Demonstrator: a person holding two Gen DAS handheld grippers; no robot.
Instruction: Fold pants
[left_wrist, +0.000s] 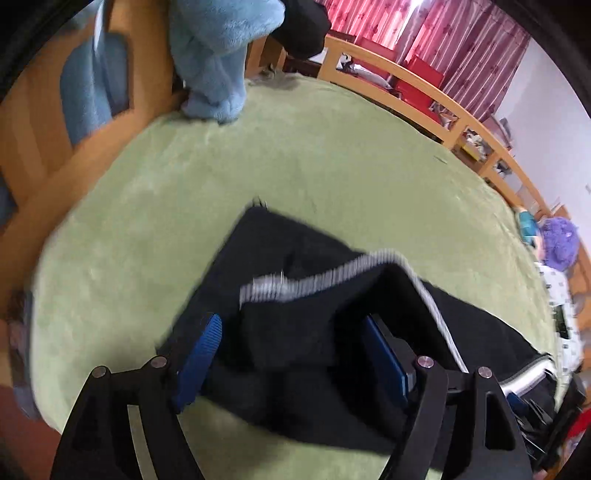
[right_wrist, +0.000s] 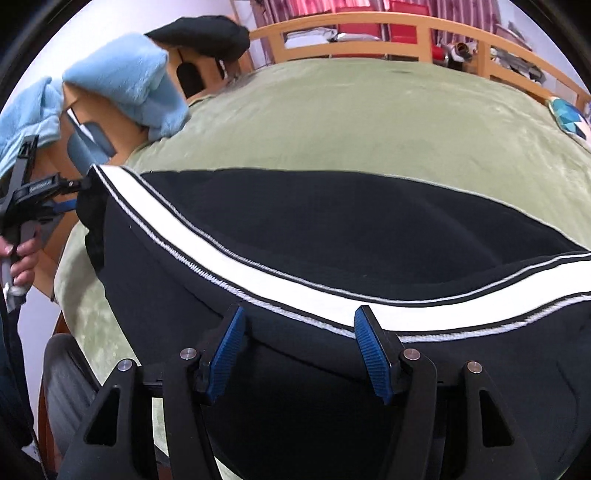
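Black pants (right_wrist: 332, 229) with a white side stripe (right_wrist: 280, 280) lie across a green bedspread (right_wrist: 369, 122). My right gripper (right_wrist: 299, 332) stands open at the near edge of the pants, its blue pads either side of the stripe, fabric between them. In the left wrist view my left gripper (left_wrist: 291, 332) has its blue pads apart around a bunched black end of the pants (left_wrist: 295, 332) with a ribbed grey-white edge (left_wrist: 314, 284). In the right wrist view the left gripper (right_wrist: 79, 186) is at the far left, gripping the raised end of the stripe.
A light blue fleece garment (right_wrist: 129, 81) and a dark garment (right_wrist: 207, 33) hang over the wooden bed frame (right_wrist: 351, 26) at the back left. Red curtains (left_wrist: 424, 40) are behind. A purple plush toy (left_wrist: 559, 243) and a patterned cushion (right_wrist: 569, 118) sit at the right.
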